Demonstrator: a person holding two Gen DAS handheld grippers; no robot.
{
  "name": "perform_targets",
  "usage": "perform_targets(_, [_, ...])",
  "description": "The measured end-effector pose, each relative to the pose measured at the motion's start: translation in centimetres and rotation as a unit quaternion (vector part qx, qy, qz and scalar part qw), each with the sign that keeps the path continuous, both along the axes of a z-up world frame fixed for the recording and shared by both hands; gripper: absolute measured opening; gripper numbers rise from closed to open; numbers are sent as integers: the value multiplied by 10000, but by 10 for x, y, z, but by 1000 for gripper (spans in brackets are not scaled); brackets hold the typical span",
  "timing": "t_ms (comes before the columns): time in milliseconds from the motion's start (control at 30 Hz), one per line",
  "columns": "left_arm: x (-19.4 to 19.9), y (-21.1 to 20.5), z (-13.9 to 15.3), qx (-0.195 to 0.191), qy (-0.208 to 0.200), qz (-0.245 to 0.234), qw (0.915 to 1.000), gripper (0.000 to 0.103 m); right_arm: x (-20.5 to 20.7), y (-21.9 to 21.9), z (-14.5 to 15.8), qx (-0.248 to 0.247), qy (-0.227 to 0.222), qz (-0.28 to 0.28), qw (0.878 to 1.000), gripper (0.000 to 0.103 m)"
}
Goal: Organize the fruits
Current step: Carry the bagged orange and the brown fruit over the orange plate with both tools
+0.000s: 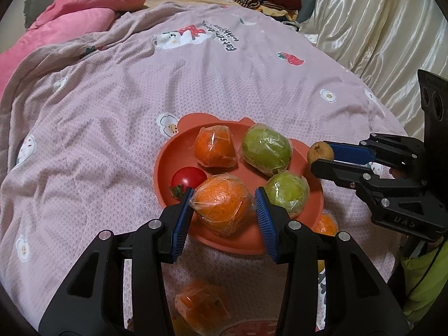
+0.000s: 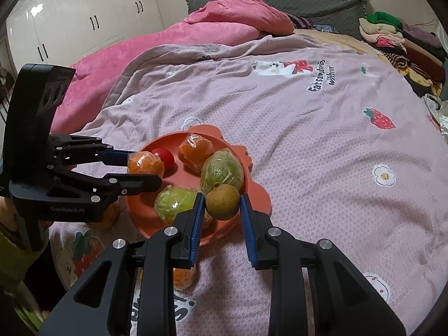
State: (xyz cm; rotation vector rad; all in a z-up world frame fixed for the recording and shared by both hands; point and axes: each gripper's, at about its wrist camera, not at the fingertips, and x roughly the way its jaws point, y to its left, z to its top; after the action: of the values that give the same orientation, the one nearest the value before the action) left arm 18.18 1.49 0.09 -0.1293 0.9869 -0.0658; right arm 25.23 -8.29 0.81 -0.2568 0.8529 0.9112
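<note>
An orange-red plate (image 1: 165, 168) lies on the pink bedspread and holds a wrapped orange (image 1: 215, 148), a tomato (image 1: 187, 177) and two wrapped green fruits (image 1: 266, 147) (image 1: 287, 193). My left gripper (image 1: 224, 193) is shut on another wrapped orange (image 1: 222, 210) just above the plate's near side. At the plate's right edge, my right gripper (image 2: 221, 196) is shut on a small brown round fruit (image 2: 222, 204). In the right wrist view the left gripper (image 2: 145, 168) comes in from the left with its orange (image 2: 145, 163) over the plate (image 2: 257, 196).
Two more wrapped oranges lie on the bedspread near the plate (image 1: 198, 305) (image 1: 326, 224). A pink duvet (image 2: 168, 39) is heaped at the far left. Folded clothes (image 2: 392, 36) are stacked at the far right. A shiny curtain (image 1: 378, 22) hangs on the right.
</note>
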Motion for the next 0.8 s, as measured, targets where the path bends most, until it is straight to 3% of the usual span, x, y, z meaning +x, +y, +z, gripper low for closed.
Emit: perform_targets(800, [1, 1, -3, 22, 24, 31, 10000, 38, 8, 13, -10, -50, 208, 120, 9997, 25])
